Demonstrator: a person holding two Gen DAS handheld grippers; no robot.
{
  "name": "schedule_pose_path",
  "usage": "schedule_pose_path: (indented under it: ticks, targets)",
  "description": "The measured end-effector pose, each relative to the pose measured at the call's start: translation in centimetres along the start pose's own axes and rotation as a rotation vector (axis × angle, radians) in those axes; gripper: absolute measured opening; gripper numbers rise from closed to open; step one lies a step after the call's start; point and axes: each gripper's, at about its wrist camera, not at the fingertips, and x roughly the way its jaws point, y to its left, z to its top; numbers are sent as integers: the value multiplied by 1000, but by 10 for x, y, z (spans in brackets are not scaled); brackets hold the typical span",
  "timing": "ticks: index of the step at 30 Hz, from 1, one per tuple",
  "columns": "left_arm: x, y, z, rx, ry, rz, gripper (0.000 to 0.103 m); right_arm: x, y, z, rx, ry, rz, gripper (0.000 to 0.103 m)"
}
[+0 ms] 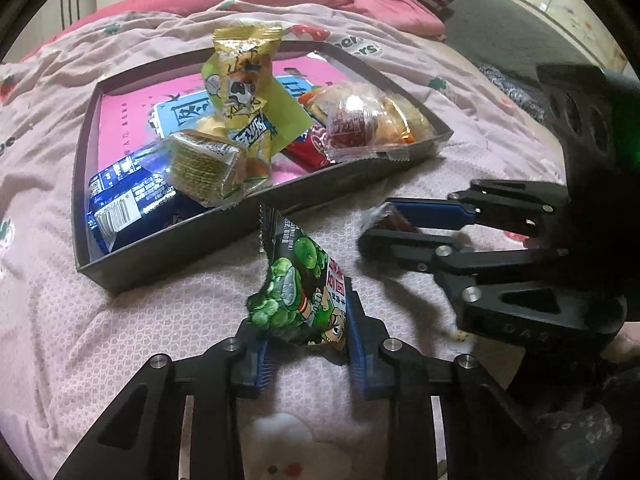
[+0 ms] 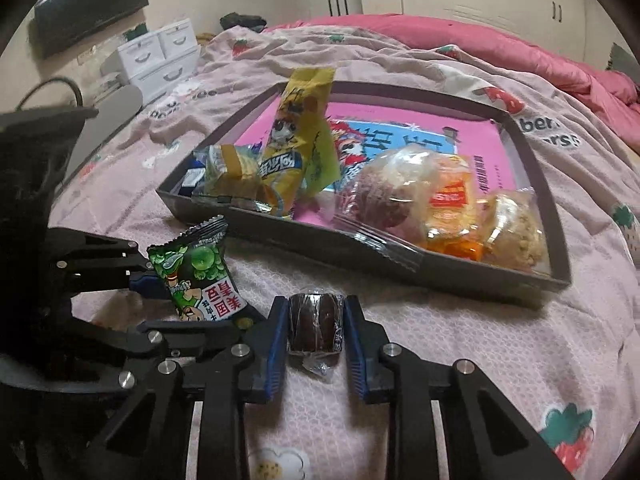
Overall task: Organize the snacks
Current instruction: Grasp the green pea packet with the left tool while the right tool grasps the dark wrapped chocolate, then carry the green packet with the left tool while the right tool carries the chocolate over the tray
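- My left gripper (image 1: 308,344) had its blue pads pressed on the lower part of a green pea snack packet (image 1: 304,288), narrowed to a small gap around it. The packet was dark with bright green peas, a cartoon figure and a red label, its crimped top edge pointing toward the tray; it stood up off the bedspread (image 1: 160,320) just short of the tray's near wall.
- My right gripper (image 2: 316,320) was closed almost as far on a small dark brown roll (image 2: 316,322) in clear wrap, both pads touching its sides, a twisted wrapper end sticking out toward me. In the left wrist view I only saw a blurred bit of it between those fingers.
- Both held snacks sat outside the dark shallow tray (image 1: 192,260), near its front edge, the roll well to the right of the pea packet.
- Inside the tray, over a pink printed sheet, a tall yellow packet (image 1: 244,92) stood upright near the middle, a clear-wrapped cracker stack (image 1: 204,168) leaned against it, and a blue packet (image 1: 128,200) lay in the near left corner.
- Clear-wrapped pastries (image 2: 440,204) crowded the tray's right-hand near corner.
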Motion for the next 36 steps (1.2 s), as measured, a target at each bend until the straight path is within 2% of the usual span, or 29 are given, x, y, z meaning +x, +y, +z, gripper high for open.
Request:
schedule_pose_path:
  ticks: [18,27,36]
  targets:
    - [-21,-8,-3,-2,-40,10,20,-30,-12,4,71,-86,20,28]
    - [-16,-12,-4,-8,-18,23,20,-30,-12,3,70,-71,17,28]
    - [-18,-16,-2,-8,-31,30,20,-32,-11,2,71,-83,14,28]
